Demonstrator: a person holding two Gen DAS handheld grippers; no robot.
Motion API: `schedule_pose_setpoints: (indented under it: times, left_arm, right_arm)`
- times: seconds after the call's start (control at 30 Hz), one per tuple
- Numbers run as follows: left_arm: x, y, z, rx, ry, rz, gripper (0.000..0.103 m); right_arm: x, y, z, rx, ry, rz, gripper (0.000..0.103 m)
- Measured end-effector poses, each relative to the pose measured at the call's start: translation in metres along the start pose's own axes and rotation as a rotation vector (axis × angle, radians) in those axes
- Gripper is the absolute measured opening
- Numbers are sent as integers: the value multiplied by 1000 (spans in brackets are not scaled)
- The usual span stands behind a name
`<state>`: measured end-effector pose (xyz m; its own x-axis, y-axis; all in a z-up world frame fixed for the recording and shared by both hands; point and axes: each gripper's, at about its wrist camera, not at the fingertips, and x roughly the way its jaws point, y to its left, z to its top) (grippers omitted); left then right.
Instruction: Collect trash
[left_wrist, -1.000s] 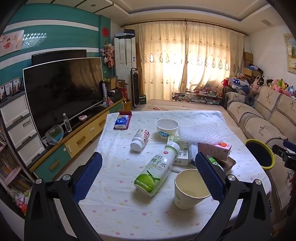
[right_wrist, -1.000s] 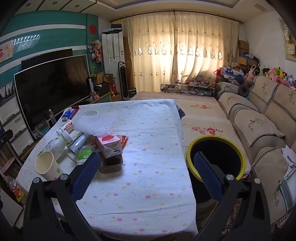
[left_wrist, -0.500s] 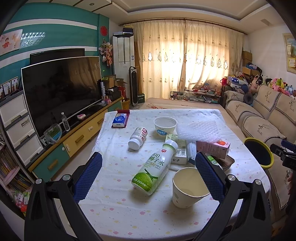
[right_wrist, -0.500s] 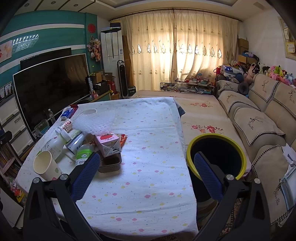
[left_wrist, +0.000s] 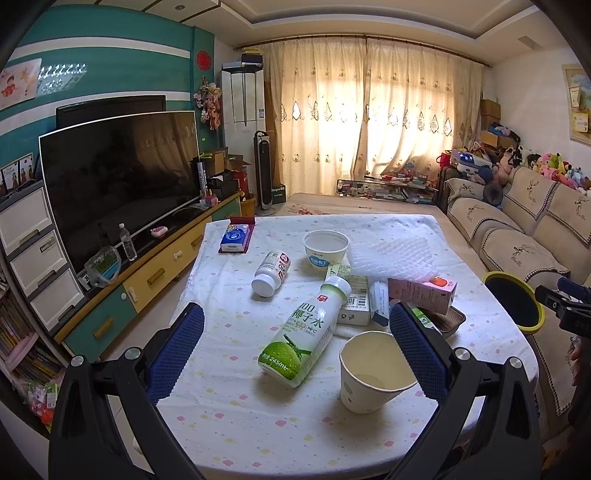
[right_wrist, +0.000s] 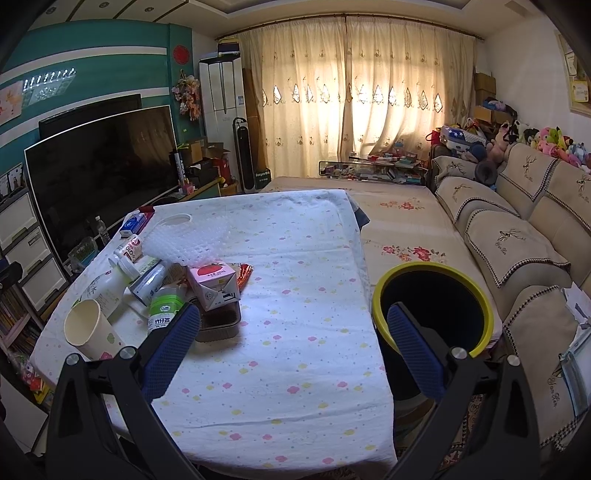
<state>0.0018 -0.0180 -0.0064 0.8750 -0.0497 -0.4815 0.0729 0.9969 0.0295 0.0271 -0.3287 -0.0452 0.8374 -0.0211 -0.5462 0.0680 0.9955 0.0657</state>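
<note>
1. Right now the left gripper (left_wrist: 295, 334) hangs over the near end of the table (left_wrist: 229, 424), its blue pads spread wide with nothing between them.
2. Between those pads in the left view lies a coconut-water bottle (left_wrist: 306, 332) on its side, cap pointing away; just right of it stands a paper cup (left_wrist: 369, 376), upright and empty, partly behind the right pad.
3. Further back sit a small white bottle (left_wrist: 271, 273) on its side, a white bowl (left_wrist: 325, 248), a sheet of bubble wrap (left_wrist: 391, 256), a pink carton (left_wrist: 424, 293) resting over a brown tray (left_wrist: 452, 321), and a blue box (left_wrist: 236, 238) near the far left edge.
4. A flat white carton (left_wrist: 354, 301) lies between the coconut-water bottle and the pink carton, touching the bottle's neck.
5. The right gripper (right_wrist: 293, 341) is also spread and empty, held above the bare right half of the table.
6. Its left pad covers part of the brown tray in the right view; a green-capped bottle (right_wrist: 165, 308) lies just beside that pad.
7. The bin (right_wrist: 432, 267), black with a yellow rim, stands off the table's right edge beside the sofa (right_wrist: 517, 243); the right pad overlaps its rim in the view.
8. All the trash is on the table, clustered on its left side.
</note>
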Motion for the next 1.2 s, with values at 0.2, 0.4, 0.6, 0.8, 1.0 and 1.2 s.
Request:
schedule_pose_setpoints:
  times: [0.2,0.4,0.6,0.8,1.0,1.2]
  left_arm:
    - [1,-2,-1,7,3,-4,99]
    - [2,-2,-1,8,10,-5,99]
    - [4,-2,-1,10,15,-7,99]
    - [5,-3,-2,13,16,-9,99]
    - [5,-4,-2,13,17,-9,99]
    - [5,-4,-2,14,18,-9,99]
  right_arm:
    - [0,-1,-1,0,1,0,97]
    - [1,-1,-1,1,3,-1,97]
    - [2,-1,-3,0,6,-2,97]
    - [3,-2,-6,1,10,-1,97]
    - [4,-2,-7,1,11,-2,97]
    - [7,-2,-9,2,17,-3,97]
